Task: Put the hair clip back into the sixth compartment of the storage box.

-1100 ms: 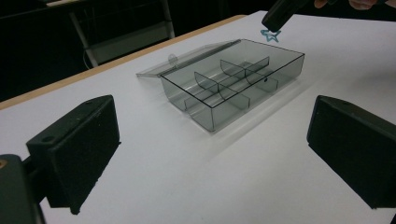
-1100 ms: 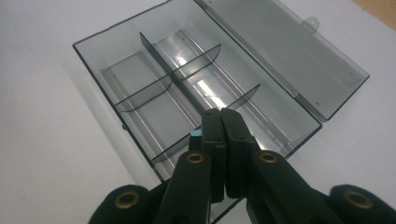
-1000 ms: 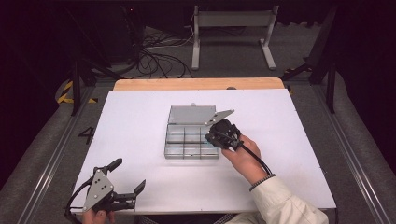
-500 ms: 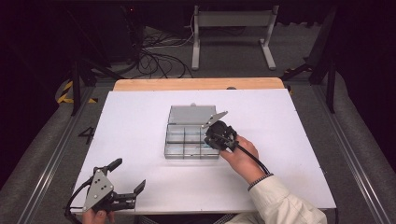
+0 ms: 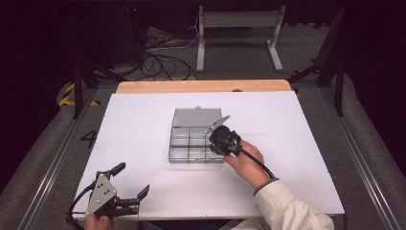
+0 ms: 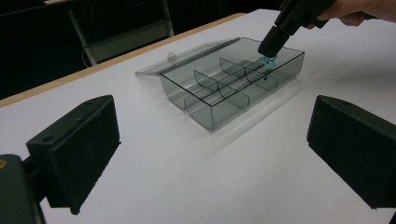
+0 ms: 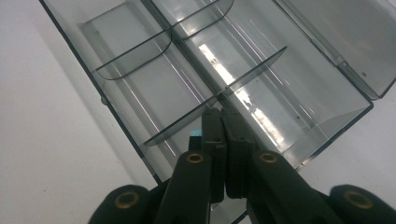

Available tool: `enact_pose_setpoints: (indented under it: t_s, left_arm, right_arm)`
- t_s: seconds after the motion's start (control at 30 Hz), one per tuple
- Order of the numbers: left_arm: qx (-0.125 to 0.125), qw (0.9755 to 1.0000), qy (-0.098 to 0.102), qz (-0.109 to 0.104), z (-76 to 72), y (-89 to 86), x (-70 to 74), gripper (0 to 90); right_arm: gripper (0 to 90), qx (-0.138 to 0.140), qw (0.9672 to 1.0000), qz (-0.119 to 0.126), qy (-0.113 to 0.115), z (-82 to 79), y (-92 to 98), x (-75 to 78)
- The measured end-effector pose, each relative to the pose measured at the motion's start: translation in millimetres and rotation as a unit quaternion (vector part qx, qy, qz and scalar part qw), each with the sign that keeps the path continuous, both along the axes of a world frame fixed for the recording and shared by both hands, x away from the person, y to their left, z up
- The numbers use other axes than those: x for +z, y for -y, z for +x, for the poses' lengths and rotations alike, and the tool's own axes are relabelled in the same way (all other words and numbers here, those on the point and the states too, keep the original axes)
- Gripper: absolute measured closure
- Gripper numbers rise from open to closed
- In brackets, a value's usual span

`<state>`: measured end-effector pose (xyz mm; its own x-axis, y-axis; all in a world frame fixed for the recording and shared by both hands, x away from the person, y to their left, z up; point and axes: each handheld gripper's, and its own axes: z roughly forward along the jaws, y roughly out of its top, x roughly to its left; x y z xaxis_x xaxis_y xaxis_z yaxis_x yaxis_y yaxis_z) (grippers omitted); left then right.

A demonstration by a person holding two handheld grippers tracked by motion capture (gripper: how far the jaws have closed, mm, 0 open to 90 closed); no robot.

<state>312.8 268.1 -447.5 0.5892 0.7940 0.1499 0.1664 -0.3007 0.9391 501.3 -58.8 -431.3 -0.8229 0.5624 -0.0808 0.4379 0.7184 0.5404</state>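
A clear plastic box (image 5: 196, 139) with inner dividers is seen near the middle of the white counter (image 5: 143, 124), its lid (image 5: 196, 117) folded flat behind it on the far side. In the left gripper view the box (image 6: 233, 86) is shown as smoky and see-through, with one long partition and several short curved ones that split it into compartments.

The right gripper (image 5: 216, 144) is held by a hand (image 5: 246, 160) that comes in from the lower right, and it is pointed down into the near right compartment of the box. In the right gripper view its jaws are seen pressed together with no gap, just in front of a short divider. A small light-blue piece (image 7: 196, 134) is glimpsed at the left edge of the closed gripper (image 7: 221, 122); whether it is pinched or merely touched cannot be told. In the left gripper view the same piece (image 6: 268, 60) is seen on the box floor right under the tip of the right gripper (image 6: 271, 46), beside the end wall.

The left gripper (image 5: 131, 184) is held low at the near left corner of the counter, well apart from the box. Its jaws are spread wide, and nothing is between them. Its two black pads (image 6: 79, 144) are seen at either side of its own view, with bare counter between.
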Motion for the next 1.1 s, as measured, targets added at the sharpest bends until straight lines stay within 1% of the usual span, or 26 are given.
enact_pose_setpoints:
  t_s: [0.03, 0.53, 0.83, 0.93, 0.97, 1.03, 1.07, 1.1]
  left_arm:
    - [0.000, 1.0000, -0.004, -0.004, -0.2, 0.6, -0.4, 3.0]
    - [-0.001, 1.0000, -0.004, -0.001, -0.1, 0.8, -0.4, 3.0]
    - [-0.001, 1.0000, -0.004, -0.001, 0.0, 0.8, -0.4, 3.0]
    - [-0.002, 1.0000, -0.002, 0.003, 0.6, 0.6, -0.4, 3.0]
    - [-0.002, 1.0000, -0.004, 0.000, 0.5, 1.1, -0.7, 3.0]
    - [-0.003, 1.0000, -0.004, 0.003, 0.5, 0.9, -0.5, 3.0]
    - [-0.002, 1.0000, -0.006, -0.001, 0.2, 1.4, -0.7, 3.0]
    - [-0.003, 1.0000, -0.004, 0.000, 0.4, 1.1, -0.6, 3.0]
  right_arm:
    - [89.5, 0.000, 1.0000, 0.000, -0.002, 0.1, -0.3, -0.4]
    - [89.4, 0.003, 0.9998, -0.014, -0.014, 1.4, -4.1, -6.5]
    - [89.3, 0.005, 0.9997, -0.018, -0.016, 1.0, -6.3, -8.5]
    - [87.8, 0.006, 0.9997, -0.019, -0.013, 0.8, -6.3, -8.5]
    - [86.6, 0.006, 0.9998, -0.018, -0.011, 0.6, -6.4, -8.3]
    - [84.9, 0.007, 0.9998, -0.019, -0.006, 0.3, -6.2, -7.7]
    - [84.1, 0.006, 0.9998, -0.016, -0.007, 0.0, -6.3, -7.6]
    - [83.7, 0.006, 0.9998, -0.018, -0.005, -0.1, -6.1, -7.3]
